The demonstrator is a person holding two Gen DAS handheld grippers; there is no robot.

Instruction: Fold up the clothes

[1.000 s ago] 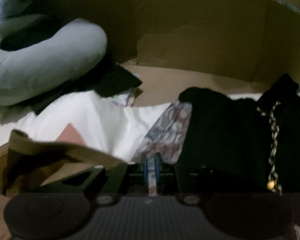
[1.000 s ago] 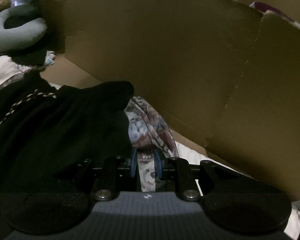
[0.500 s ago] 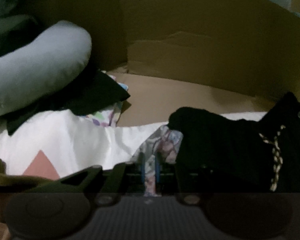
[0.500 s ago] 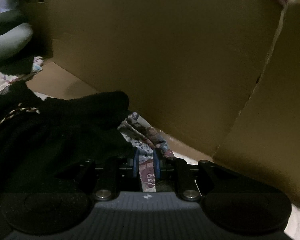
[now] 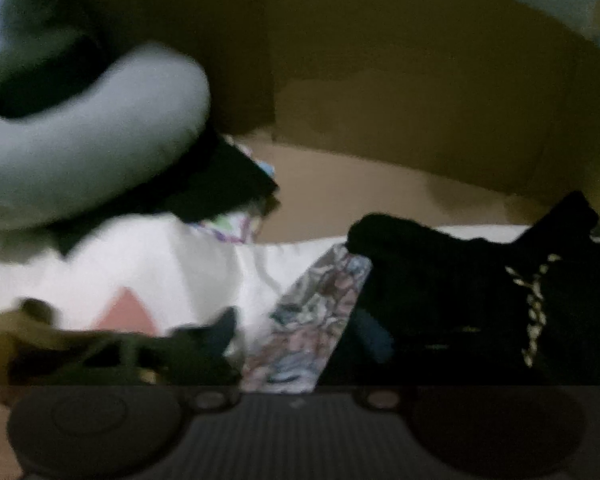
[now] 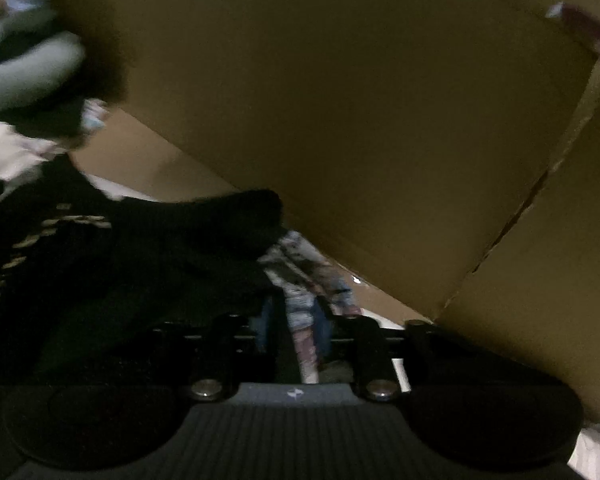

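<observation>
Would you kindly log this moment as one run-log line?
left gripper: opening, patterned cloth lies loose between jaws | right gripper: opening, same cloth between jaws | black garment: folded over cloth

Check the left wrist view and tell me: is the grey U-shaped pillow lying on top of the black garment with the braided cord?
No. The grey pillow sits far left, while the black garment with its braided cord lies far right.
</observation>
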